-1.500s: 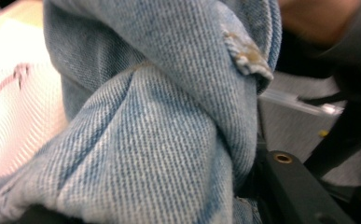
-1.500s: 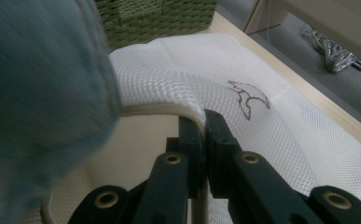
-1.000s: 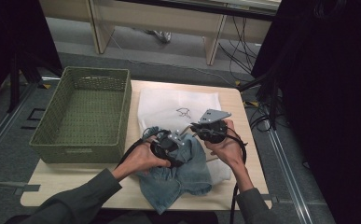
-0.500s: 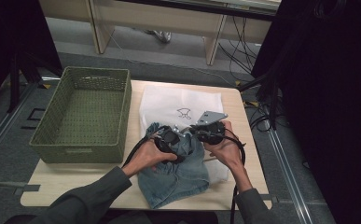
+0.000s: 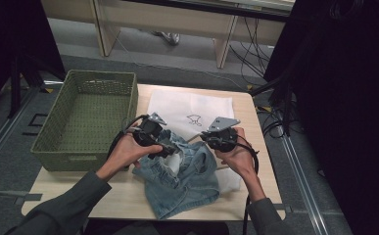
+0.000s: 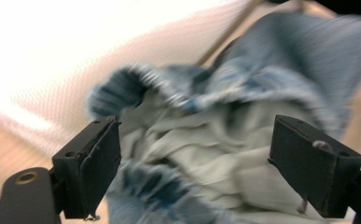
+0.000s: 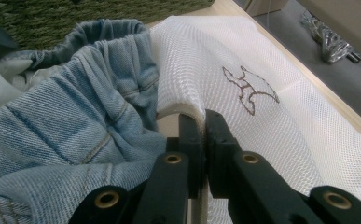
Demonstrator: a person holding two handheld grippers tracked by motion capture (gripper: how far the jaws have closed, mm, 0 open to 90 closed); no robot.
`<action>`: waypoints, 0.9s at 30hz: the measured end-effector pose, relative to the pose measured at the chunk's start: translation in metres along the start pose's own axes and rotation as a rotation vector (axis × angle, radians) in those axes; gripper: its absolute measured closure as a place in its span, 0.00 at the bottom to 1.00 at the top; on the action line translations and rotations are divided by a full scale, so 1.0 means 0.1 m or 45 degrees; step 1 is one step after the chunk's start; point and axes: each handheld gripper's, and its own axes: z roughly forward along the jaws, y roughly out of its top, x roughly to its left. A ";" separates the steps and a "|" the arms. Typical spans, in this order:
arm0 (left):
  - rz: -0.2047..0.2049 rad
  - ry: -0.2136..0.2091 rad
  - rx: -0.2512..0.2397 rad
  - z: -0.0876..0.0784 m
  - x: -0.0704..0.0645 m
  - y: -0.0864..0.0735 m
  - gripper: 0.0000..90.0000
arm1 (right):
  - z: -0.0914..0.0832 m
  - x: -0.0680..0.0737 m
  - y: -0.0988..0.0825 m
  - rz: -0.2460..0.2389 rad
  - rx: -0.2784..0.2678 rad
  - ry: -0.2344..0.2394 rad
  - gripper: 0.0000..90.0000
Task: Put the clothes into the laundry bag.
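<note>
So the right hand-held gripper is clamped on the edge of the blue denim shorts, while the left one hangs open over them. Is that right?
Not quite. The right hand-held gripper is clamped on the edge of the white mesh bag, not the denim shorts; the right gripper view shows mesh pinched between its shut jaws. The left hand-held gripper does hang open over the shorts; its jaws have just been opening.

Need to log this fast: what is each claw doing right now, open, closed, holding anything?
Left claw: open, jaws just opened wide, denim shorts between them but not gripped.
Right claw: closed on the edge of the white mesh bag.
</note>
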 end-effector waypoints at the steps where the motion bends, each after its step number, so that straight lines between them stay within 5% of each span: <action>1: -0.020 0.002 0.014 0.06 0.04 -0.01 0.17 | 0.00 0.00 0.00 0.000 0.000 0.003 0.97; 3: -0.086 0.004 0.054 0.18 0.12 -0.03 0.17 | 0.00 -0.01 0.00 -0.015 -0.010 0.005 0.97; 7: -0.115 0.029 0.087 0.31 0.20 -0.03 0.18 | 0.01 -0.01 0.00 -0.007 -0.003 0.004 0.97; 9: -0.175 0.025 0.130 0.42 0.27 -0.06 0.19 | 0.01 -0.01 0.00 -0.006 -0.006 0.005 0.97; 12: -0.155 0.011 0.205 0.50 0.30 -0.10 0.19 | 0.00 -0.01 0.00 -0.011 -0.007 0.004 0.97; 15: -0.112 0.029 0.158 0.51 0.25 -0.14 0.50 | 0.00 0.00 0.00 -0.007 0.001 0.008 0.97; 16: -0.029 0.067 0.116 0.48 0.21 -0.14 0.66 | 0.01 0.00 0.00 -0.026 0.002 0.013 0.97; 18: 0.042 0.096 0.053 0.39 0.15 -0.12 0.79 | 0.02 0.00 0.00 -0.026 -0.006 0.014 0.97; 23: 0.317 0.017 0.008 0.13 -0.25 -0.11 0.85 | -0.01 -0.02 0.01 0.011 -0.013 0.003 0.97; 24: 0.317 0.017 0.008 0.13 -0.25 -0.11 0.86 | -0.01 -0.03 0.02 0.004 -0.027 0.001 0.97; 25: 0.383 -0.048 0.006 0.12 -0.42 -0.11 0.87 | -0.01 -0.03 0.02 0.025 -0.025 -0.005 0.97; 27: 0.413 -0.035 0.006 0.16 -0.52 -0.10 0.86 | -0.01 -0.01 0.05 0.015 -0.032 -0.009 0.97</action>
